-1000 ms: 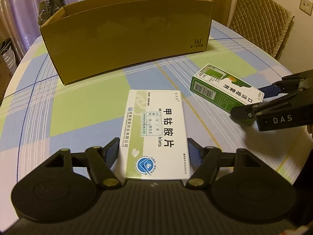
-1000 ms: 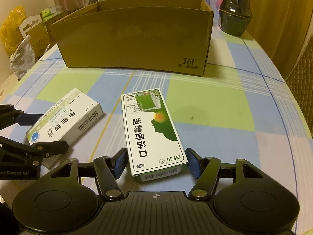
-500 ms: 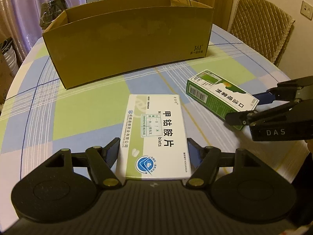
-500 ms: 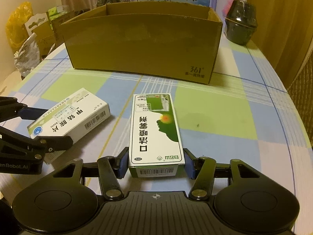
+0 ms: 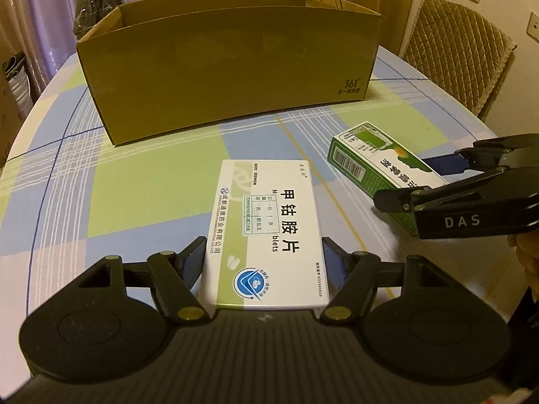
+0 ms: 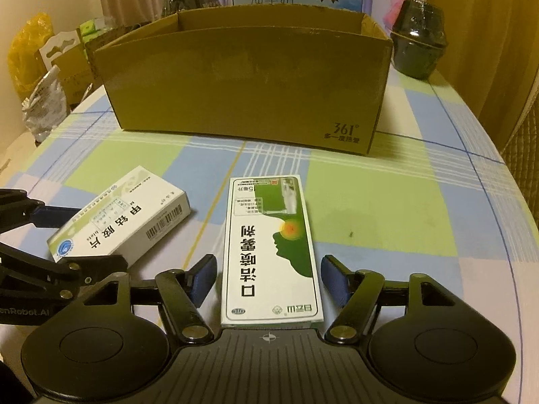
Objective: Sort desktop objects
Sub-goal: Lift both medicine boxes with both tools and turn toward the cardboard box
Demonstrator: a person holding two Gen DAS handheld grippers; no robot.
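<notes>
On the checked tablecloth (image 5: pixel 145 185), open cardboard box (image 5: pixel 229 67), interior hidden

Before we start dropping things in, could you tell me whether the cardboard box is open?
Open: the cardboard box has no lid or flaps over its top, and its inner back wall shows.

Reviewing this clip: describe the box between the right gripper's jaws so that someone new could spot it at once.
Start at the big open cardboard carton on the checked tablecloth. In front of it lie two flat medicine boxes; the green-and-white box is the narrower one. Unlike the white tablet box, it bears a green head silhouette with an orange spot.
</notes>
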